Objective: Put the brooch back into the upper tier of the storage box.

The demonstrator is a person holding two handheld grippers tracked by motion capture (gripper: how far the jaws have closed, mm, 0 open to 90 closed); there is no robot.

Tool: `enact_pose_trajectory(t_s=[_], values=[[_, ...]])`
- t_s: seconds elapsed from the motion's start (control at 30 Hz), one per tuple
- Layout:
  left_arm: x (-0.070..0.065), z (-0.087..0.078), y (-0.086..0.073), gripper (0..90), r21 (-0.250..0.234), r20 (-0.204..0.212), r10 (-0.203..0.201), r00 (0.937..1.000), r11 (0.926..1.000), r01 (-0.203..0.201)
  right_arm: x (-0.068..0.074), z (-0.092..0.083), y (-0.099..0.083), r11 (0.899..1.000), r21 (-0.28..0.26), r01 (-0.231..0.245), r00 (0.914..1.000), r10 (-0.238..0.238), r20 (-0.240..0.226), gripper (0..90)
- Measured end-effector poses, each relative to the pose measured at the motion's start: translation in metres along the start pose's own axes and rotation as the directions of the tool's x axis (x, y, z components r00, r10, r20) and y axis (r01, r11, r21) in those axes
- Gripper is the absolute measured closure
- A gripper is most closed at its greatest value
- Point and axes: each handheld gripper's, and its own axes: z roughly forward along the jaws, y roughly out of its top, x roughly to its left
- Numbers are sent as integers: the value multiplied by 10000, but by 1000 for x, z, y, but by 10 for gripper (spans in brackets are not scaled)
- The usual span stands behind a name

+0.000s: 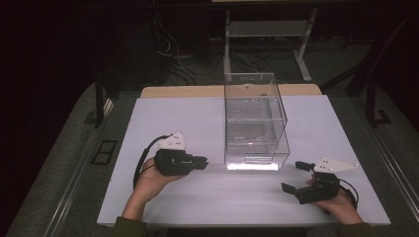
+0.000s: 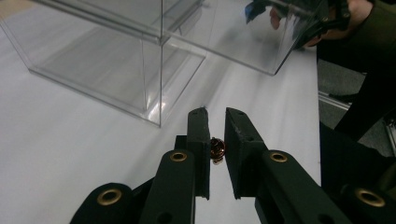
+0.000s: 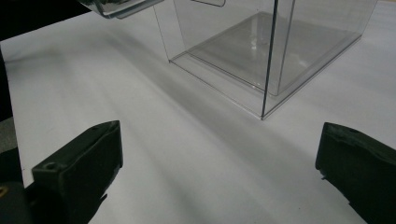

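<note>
Your left tool is pinching a small reddish-brown thing, rounded and a little glossy, with darker mottling on it; it is too small to tell what it is. It sits low between the two black jaws, well back from their tips, and the jaws are drawn in close on it with only a narrow slit between them at the front. In the high view the left tool is in your left hand over the near left part of the white table, pointing toward the clear box, and the small thing cannot be made out there.

The clear plastic box stands upright on the table, just beyond and to the right of the left tool's tips. It is see-through on all sides, taller than it is wide, with an inner shelf or drawer level showing about halfway up and a second level beneath it. Nothing can be seen lying in it; its floor looks bare in the right gripper view, with only reflections on the walls. In the left gripper view the box's near corner stands close ahead of the jaws, apart from them.

Your right tool has its jaws spread wide, nothing between them, held in your right hand near the table's front right, near the box but not touching it.
</note>
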Motion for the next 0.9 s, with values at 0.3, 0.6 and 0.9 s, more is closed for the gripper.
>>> enact_pose_trajectory(t_s=[0.3, 0.6, 0.9], values=[[-5, -9, 23, 792, -3, -12, 543, 9985, 9985, -543, 0, 0, 0, 10000, -2, -16, 10000, 16, 11, 6], [-11, -17, 43, 792, -129, 119, 887, 9960, 9960, -885, 0, 0, -1, 10000, 4, 53, 10000, -53, 6, 5], [-16, -20, 61, 792, -302, 321, 1152, 9928, 9930, -1142, 0, 0, -1, 10000, -18, 19, 10000, -19, 22, 6]])
